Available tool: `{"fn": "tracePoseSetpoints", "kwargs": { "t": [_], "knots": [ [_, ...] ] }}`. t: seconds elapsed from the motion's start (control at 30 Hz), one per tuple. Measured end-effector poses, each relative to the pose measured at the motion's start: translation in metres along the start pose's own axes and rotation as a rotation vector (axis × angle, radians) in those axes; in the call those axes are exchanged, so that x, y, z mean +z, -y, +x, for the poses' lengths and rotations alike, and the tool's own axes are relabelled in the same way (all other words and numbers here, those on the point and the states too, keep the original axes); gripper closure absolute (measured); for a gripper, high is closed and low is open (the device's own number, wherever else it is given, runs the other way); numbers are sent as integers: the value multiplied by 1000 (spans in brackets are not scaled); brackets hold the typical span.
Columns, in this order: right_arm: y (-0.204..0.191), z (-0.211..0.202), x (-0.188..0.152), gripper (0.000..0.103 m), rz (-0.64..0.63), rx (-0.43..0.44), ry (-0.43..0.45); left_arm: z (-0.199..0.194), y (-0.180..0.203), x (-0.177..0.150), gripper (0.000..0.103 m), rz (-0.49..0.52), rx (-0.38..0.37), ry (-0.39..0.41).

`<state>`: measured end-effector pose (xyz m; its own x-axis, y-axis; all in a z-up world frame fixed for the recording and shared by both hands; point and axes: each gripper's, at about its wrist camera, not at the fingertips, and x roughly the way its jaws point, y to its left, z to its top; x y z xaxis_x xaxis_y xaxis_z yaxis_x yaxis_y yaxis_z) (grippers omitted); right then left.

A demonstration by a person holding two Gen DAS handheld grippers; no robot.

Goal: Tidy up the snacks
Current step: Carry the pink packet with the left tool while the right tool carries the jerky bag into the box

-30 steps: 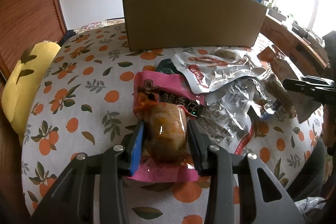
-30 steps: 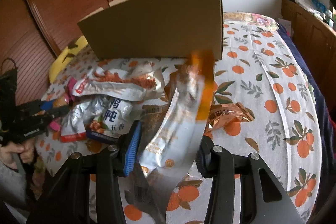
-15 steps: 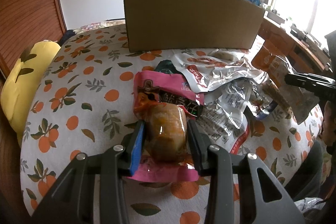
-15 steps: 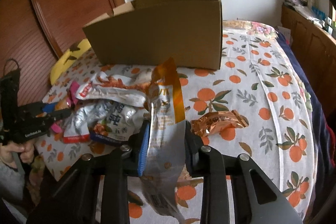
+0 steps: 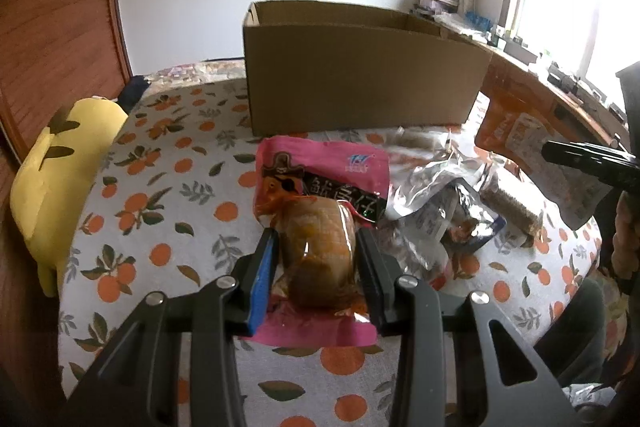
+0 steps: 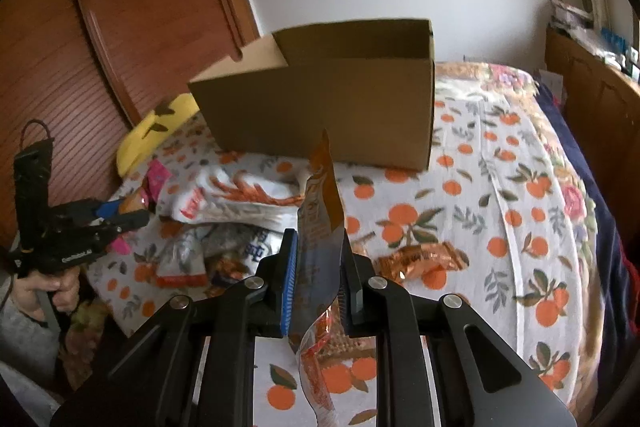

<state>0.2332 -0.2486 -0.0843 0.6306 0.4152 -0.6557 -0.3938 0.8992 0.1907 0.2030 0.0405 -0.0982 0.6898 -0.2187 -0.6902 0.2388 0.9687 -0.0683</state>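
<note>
hidden: floor of cardboard box [image 5: 360, 83] behind its near wall | cut off: orange packet [image 6: 320, 211] lower end, bottom edge | blurred: print on silver packets [image 5: 436, 187]

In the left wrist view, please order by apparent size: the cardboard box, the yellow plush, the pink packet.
1. cardboard box
2. yellow plush
3. pink packet, partly hidden and nearer the camera, so its rank against the plush is unsure.

The bed [image 6: 500, 195] in front of me wears a white cover printed with oranges and leaves; an open cardboard box [image 5: 360, 83] stands on it; nearer me lies a heap of snack packets [image 5: 444, 203]; a crumpled orange wrapper [image 6: 424, 259] lies apart; a yellow plush pillow [image 5: 60, 171] rests at the bed's edge.
</note>
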Motion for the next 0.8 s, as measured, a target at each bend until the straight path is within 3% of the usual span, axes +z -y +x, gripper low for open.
{"fn": "tracePoseSetpoints", "kwargs": {
  "t": [0.37,0.8],
  "knots": [
    [-6,-15,18,88,-21,25,43,-16,-6,29,65,4,5,63],
    [9,-13,97,88,-82,27,146,1,4,132,65,64,-22,173]
  ]
}}
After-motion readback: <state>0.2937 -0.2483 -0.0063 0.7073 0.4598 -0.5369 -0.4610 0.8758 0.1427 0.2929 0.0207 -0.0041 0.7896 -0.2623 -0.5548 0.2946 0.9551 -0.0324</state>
